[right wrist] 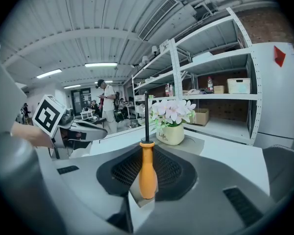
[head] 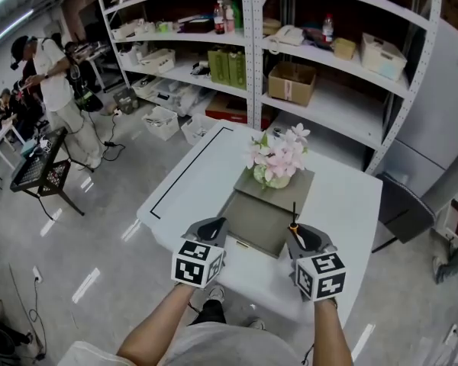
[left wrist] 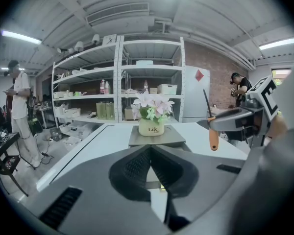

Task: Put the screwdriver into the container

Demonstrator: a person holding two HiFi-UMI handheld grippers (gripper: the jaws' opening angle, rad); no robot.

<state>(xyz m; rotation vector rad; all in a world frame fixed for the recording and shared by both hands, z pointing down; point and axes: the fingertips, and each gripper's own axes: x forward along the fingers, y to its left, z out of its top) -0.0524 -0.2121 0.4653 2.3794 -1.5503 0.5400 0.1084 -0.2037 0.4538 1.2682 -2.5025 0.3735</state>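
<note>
The screwdriver [right wrist: 147, 173] has an orange handle and a thin dark shaft, and it stands upright between the jaws of my right gripper [right wrist: 147, 153], which is shut on the handle. In the head view the right gripper [head: 299, 235] hovers over the near right edge of a flat grey container [head: 253, 221] on the white table [head: 343, 204]. The left gripper view shows the screwdriver [left wrist: 213, 136] at the right. My left gripper [head: 212, 226] is at the container's near left corner. Its jaws [left wrist: 151, 150] meet at the tips with nothing between them.
A cream pot of pink flowers [head: 275, 162] stands on the container's raised far part. White shelving [head: 252, 67] with boxes and bottles runs behind the table. A person [head: 52, 82] stands by a black cart [head: 42, 170] at the far left. Bins lie on the floor.
</note>
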